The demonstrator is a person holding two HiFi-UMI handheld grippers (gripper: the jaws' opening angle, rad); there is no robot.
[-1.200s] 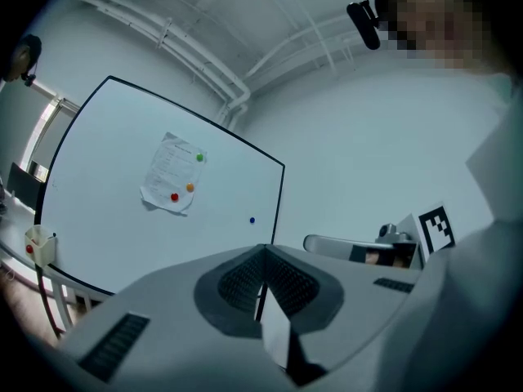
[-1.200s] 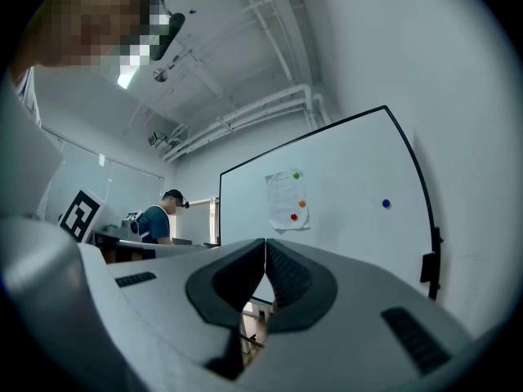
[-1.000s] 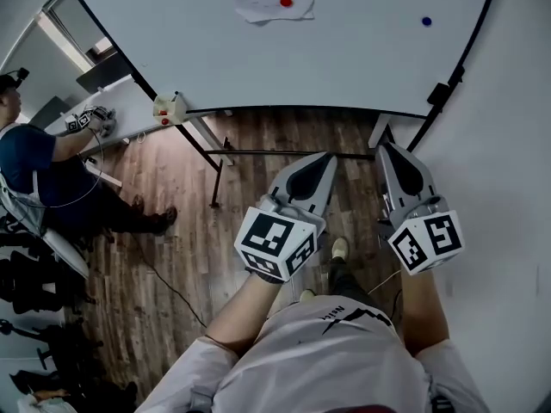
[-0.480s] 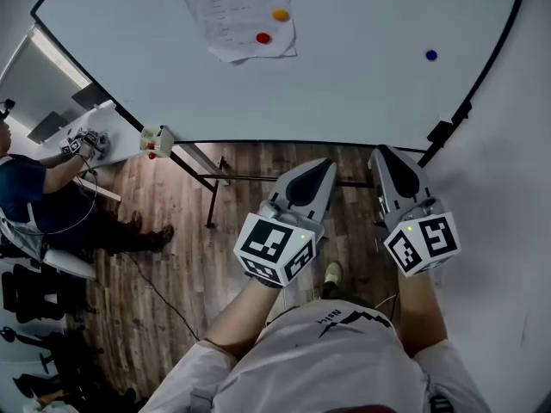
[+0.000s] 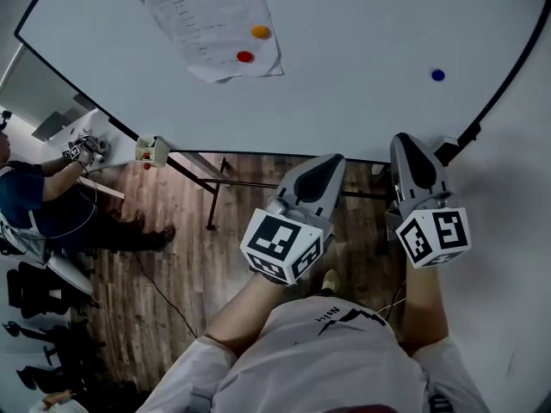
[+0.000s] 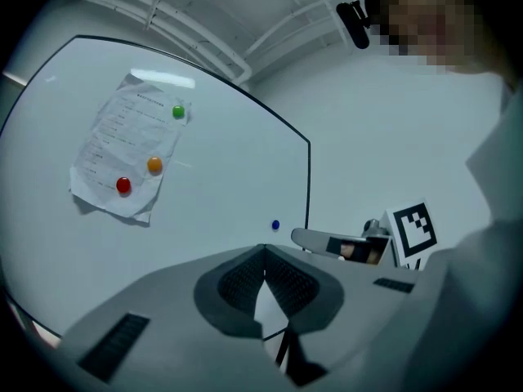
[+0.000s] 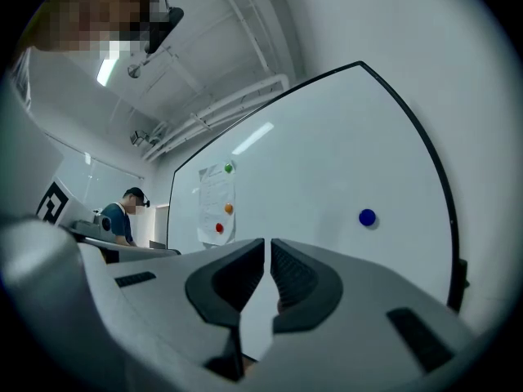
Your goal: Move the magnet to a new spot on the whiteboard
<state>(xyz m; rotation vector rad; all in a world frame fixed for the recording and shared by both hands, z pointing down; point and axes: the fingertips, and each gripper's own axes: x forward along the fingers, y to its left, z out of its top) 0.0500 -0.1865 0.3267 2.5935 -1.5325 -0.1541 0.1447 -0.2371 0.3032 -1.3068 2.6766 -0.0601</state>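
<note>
Blue magnet [image 5: 438, 75] noted on the whiteboard [image 5: 362, 58], right-hand part, alone on bare white surface, near the black frame edge. Well apart from it, to the left, a printed paper sheet [image 5: 215, 24] is pinned to the board by an orange magnet [image 5: 260, 32] and a red magnet [image 5: 245, 57]; a green magnet [image 6: 178, 112] at the sheet's top is seen in the left gripper view.

Right tongs [image 5: 411, 157] are held below the blue magnet in the head view, not touching it; pads pressed together, nothing pinched. Left tongs [image 5: 320, 172] are held beside them, further left, tips pressed together, likewise empty. Both are pointed toward the board.

Under the board, its black stand [image 5: 215, 188] is seen over a wooden floor [image 5: 172, 256]. At far left, a seated person [image 5: 34, 205] is seen at a white bench [image 5: 112, 140], with a small device [image 5: 152, 151] at the bench's corner.
</note>
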